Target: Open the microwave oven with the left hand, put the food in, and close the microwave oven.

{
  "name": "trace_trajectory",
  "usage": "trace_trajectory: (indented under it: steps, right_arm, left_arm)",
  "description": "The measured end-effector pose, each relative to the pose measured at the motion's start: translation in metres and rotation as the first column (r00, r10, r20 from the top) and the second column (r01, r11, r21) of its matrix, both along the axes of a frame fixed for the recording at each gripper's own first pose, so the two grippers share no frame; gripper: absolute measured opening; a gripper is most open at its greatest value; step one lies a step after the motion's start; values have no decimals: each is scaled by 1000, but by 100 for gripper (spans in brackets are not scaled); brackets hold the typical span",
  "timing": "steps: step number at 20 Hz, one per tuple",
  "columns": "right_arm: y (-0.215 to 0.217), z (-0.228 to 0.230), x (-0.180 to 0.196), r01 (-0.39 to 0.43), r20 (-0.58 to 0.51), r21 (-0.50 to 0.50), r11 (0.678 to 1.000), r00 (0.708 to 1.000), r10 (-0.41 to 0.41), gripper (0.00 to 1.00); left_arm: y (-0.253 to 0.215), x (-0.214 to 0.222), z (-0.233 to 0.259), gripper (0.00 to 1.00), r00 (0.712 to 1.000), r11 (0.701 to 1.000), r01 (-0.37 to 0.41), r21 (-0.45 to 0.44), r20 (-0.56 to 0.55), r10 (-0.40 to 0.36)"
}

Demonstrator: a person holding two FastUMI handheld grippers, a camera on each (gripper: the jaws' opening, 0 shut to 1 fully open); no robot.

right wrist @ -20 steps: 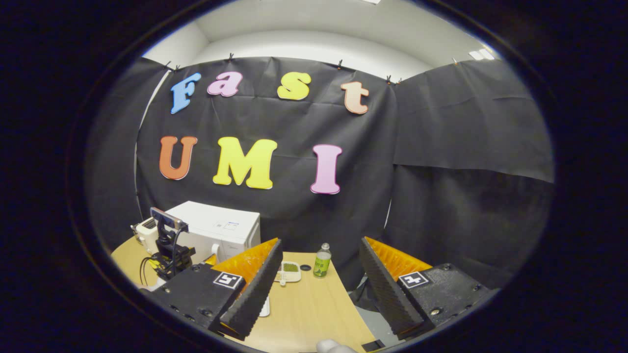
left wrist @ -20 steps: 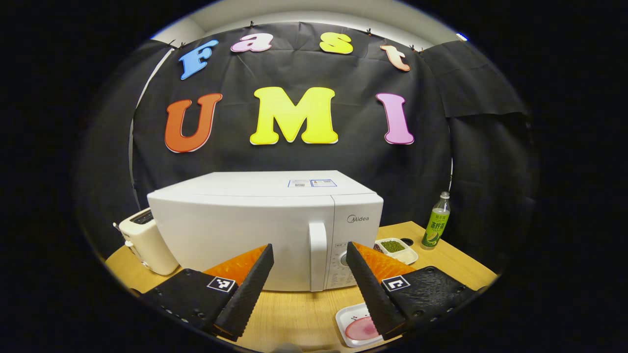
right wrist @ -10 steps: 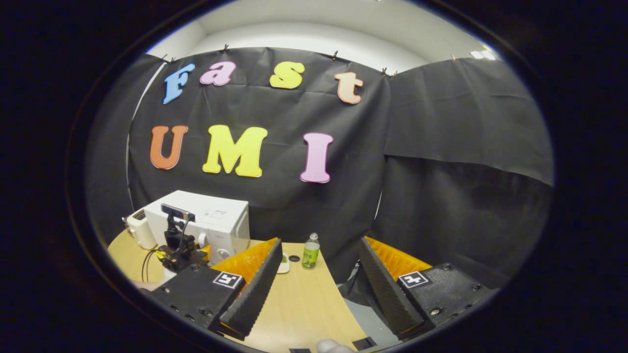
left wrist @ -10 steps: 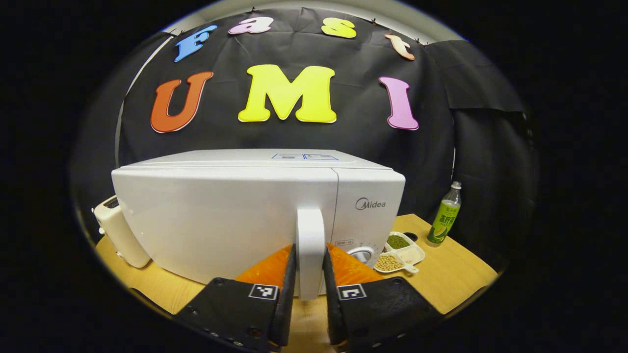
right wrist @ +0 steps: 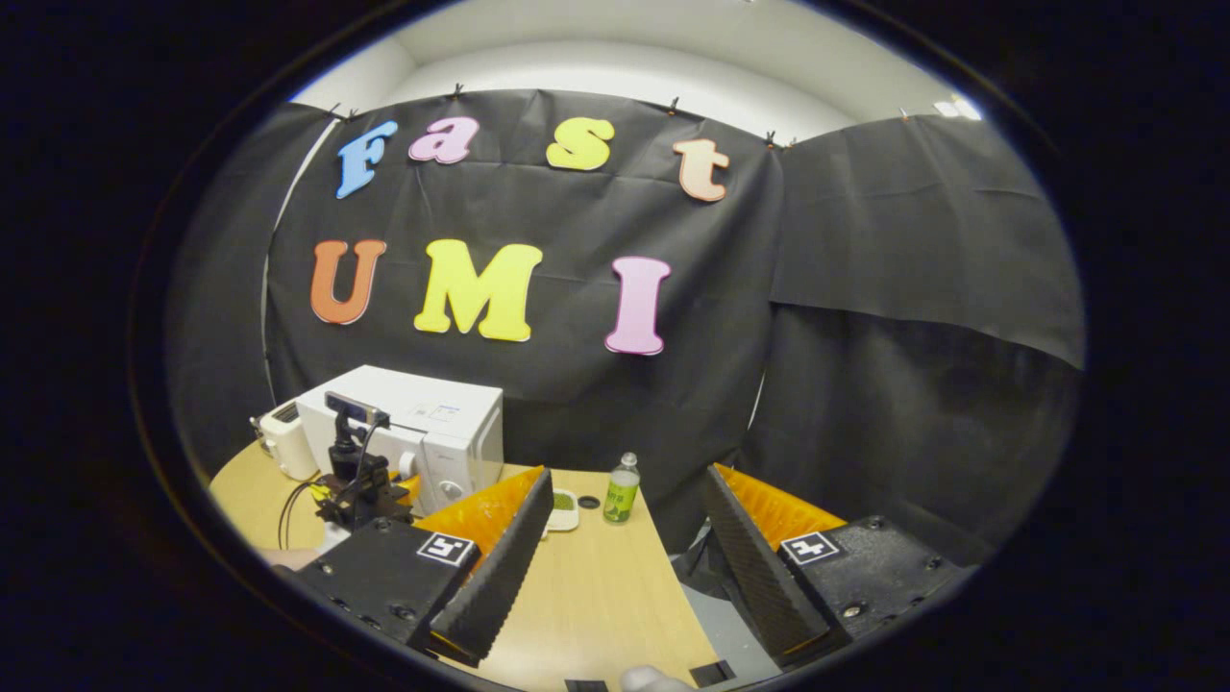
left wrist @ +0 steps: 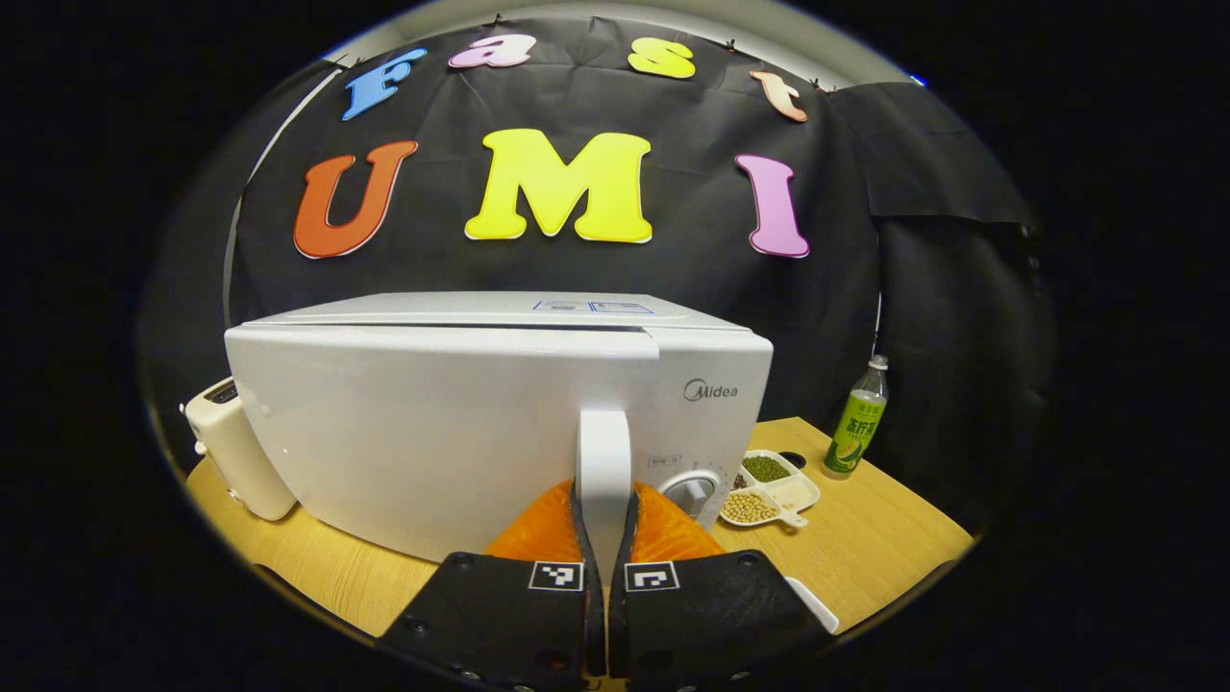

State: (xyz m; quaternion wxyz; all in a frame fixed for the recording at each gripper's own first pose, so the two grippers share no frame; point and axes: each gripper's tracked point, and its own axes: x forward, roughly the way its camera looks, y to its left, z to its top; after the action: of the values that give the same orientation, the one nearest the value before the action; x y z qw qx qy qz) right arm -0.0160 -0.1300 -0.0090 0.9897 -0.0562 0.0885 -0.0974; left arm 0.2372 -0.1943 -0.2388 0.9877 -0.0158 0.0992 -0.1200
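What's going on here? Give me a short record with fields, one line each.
left gripper: shut on the handle of the microwave
door: slightly ajar at the top edge
right gripper: open, holding nothing, over the table
beside the microwave: toaster, bean dish, bottle

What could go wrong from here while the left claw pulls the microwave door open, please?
The left claw pinches only the lower end of the door handle, so it might slip off. The door looks barely ajar; a sideways tug could drag the microwave toward the bean dish instead.
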Motion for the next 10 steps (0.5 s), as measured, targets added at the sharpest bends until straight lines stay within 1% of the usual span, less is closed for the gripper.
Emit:
trace_trajectory:
  steps: [1, 4, 7, 9, 10]
  right_arm:
    - [4, 2, 1, -11, 4, 0, 1000, 1000, 11, 92]
    - [24, 2, 7, -61, 17, -9, 998, 998, 61, 92]
    - [48, -1, 11, -128, 18, 5, 992, 992, 128, 92]
    - [67, -2, 12, -177, 20, 9, 984, 984, 177, 92]
    - [75, -3, 12, -196, 19, 10, 980, 980, 196, 92]
  left_arm:
    - [5, -13, 2, 2, 1000, 1000, 9, 4, 13, -9]
    - [26, -58, -4, 1, 999, 999, 37, 2, -7, -37]
    - [56, -98, -4, 2, 999, 999, 26, 24, -22, -25]
    - [78, -120, -6, 6, 999, 999, -8, 34, -39, 9]
    - [91, -130, -5, 14, 998, 998, -40, 38, -47, 42]
